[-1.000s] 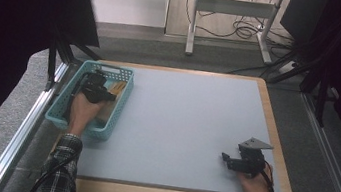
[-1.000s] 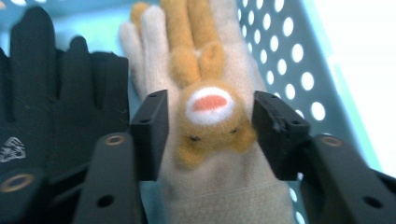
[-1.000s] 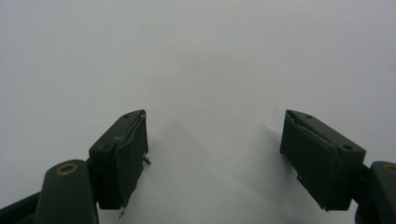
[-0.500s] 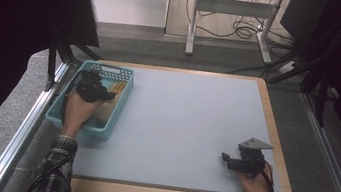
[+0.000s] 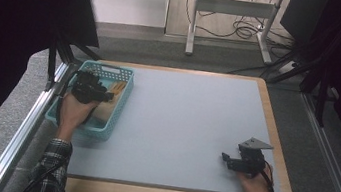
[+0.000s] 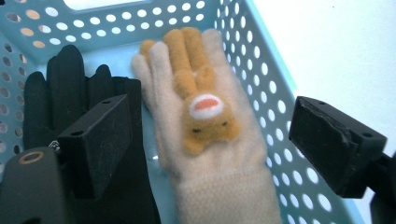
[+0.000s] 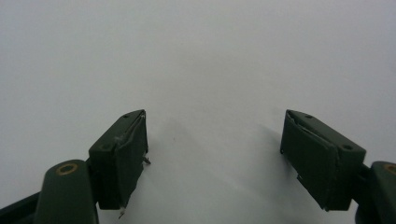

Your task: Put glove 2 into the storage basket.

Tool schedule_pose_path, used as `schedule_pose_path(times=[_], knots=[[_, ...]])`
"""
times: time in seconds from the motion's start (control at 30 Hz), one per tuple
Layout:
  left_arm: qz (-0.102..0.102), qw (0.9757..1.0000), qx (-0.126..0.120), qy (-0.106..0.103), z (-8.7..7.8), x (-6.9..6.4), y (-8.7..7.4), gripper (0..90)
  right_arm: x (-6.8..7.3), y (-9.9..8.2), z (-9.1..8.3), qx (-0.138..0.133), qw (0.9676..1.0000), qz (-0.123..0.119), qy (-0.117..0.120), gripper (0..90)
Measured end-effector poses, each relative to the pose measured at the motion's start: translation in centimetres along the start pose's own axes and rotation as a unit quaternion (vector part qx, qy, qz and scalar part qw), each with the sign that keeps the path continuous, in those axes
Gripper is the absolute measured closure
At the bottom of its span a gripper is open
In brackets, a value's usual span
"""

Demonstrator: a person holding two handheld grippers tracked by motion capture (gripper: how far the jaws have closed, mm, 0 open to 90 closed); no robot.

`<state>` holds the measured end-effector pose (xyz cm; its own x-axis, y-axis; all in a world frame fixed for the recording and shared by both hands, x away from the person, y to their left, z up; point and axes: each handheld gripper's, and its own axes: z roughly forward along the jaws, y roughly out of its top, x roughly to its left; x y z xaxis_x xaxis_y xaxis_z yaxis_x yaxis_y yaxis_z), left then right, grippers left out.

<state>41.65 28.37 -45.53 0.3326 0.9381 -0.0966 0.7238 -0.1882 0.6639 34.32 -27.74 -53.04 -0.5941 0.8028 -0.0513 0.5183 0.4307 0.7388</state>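
The left gripper [image 6: 205, 140], jaws spread, is hovering over the basket [image 6: 261, 70], partly hiding a black glove [image 6: 60, 88] lying beside a cream glove [image 6: 210, 158]. The right gripper [image 7: 215, 158] is resting wide apart on the table [image 7: 201, 56].

readable text: none, nothing legible anywhere
labels/brands: none that could be made out
numbers/signs: none showed up in any view

A teal basket [image 5: 114, 118] at the worktop's [image 5: 185, 123] left edge holds a cream glove [image 6: 205, 140] beside a black glove [image 6: 60, 93].
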Motion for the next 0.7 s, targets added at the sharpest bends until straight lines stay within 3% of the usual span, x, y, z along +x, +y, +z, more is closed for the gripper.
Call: schedule_pose_path(times=[0.23, 0.43, 0.7], knots=[[0.002, 0.9998, -0.014, -0.012, -1.3, -0.2, -0.4, 8.9, 0.0, 0.0, 0.0, 0.000, 1.0000, 0.000, 0.000, 22.5], [0.020, 0.9996, -0.014, -0.014, -2.0, -0.7, -0.6, 5.8, 0.0, 0.0, 0.0, 0.000, 1.0000, 0.000, 0.000, 22.4], [0.034, 0.9983, -0.035, -0.032, -2.9, -1.9, -0.8, 4.0, 0.0, 0.0, 0.0, 0.000, 1.0000, 0.000, 0.000, 22.3]])
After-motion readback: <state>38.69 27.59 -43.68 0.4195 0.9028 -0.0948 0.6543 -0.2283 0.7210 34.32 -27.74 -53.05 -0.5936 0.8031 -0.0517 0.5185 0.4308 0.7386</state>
